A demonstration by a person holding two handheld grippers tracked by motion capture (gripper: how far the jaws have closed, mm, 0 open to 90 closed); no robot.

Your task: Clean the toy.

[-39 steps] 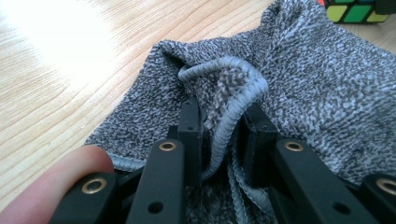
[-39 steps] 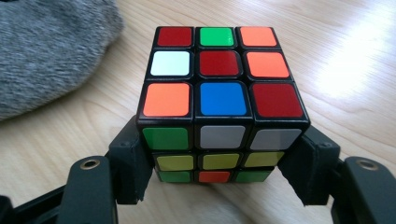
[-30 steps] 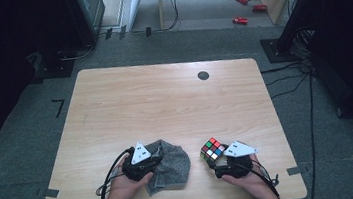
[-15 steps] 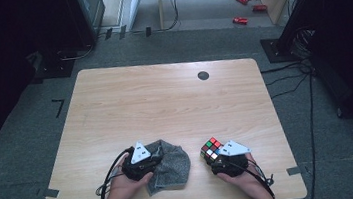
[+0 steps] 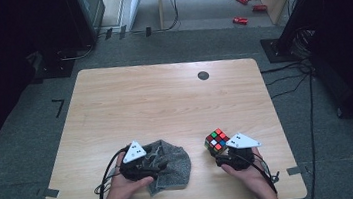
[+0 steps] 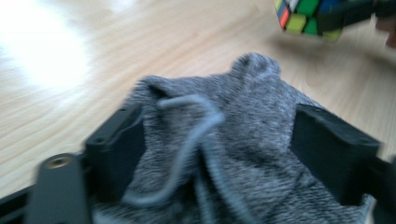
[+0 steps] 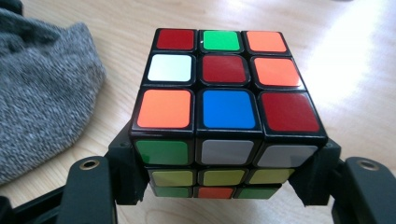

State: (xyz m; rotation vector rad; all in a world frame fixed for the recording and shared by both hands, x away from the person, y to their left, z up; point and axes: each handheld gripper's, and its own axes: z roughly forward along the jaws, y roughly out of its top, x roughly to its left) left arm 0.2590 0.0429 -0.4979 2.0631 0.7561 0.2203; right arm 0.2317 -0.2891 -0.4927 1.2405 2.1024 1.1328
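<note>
Grip stage: right hand-held gripper (image 7: 219, 186) clamps multicoloured puzzle cube (image 7: 224, 107); left hand-held gripper (image 6: 219, 154), jaws just sprung apart (straddling grey knitted drawstring pouch (image 6: 233, 154)), should next hold its mouth wide.

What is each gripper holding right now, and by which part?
The right gripper clamps the puzzle cube by two opposite side faces, low down. The left gripper holds nothing: its jaws have just opened and stand apart around the grey cloth pouch.

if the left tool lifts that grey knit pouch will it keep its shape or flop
Likely flop: the grey knit pouch lies crumpled in soft folds between the open left tool. Its loose drawstring would probably dangle and could snag. It looks light, so a push would likely bunch it, not slide it.
</note>
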